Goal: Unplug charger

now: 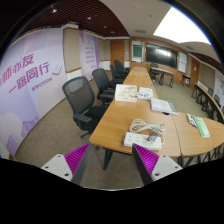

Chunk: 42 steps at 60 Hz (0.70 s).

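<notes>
A white charger with a coiled white cable [148, 128] lies on a flat white block [143, 140] near the front edge of a long wooden table [120, 122]. I cannot tell what it is plugged into. My gripper [112, 166] is open and empty, held above the carpet short of the table. Its magenta pads [76, 158] stand wide apart. The charger is beyond the fingers, ahead and a little right of the right fingertip.
Papers and booklets [127, 93] lie further along the table, and a green item [203, 127] lies on the right wing. Black office chairs [80, 98] line the left side. A printed banner wall [35, 80] runs along the left. A dark screen [160, 55] hangs at the far end.
</notes>
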{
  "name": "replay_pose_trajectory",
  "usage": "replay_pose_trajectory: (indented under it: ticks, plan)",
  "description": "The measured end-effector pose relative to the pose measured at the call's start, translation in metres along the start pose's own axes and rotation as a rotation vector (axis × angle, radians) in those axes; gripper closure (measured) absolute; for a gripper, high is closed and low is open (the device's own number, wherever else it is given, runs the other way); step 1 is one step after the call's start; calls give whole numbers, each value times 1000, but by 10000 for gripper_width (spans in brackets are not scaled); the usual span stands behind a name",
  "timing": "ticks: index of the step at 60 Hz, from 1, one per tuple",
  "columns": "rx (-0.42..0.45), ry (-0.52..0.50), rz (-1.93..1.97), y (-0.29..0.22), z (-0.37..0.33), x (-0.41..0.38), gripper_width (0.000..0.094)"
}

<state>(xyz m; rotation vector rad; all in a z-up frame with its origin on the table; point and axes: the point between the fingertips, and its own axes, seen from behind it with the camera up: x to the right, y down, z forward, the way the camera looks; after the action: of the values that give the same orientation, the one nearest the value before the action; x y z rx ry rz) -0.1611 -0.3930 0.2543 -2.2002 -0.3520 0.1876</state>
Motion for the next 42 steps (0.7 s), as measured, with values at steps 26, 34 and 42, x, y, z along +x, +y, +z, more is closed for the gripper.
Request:
replay_pose_trajectory:
  ticks: [26, 34, 42]
  plan:
    - [-60, 101, 34, 81, 66, 28, 82]
    - [-79, 186, 61, 115, 101, 80, 82]
    - [-32, 272, 98, 110, 142, 142, 82]
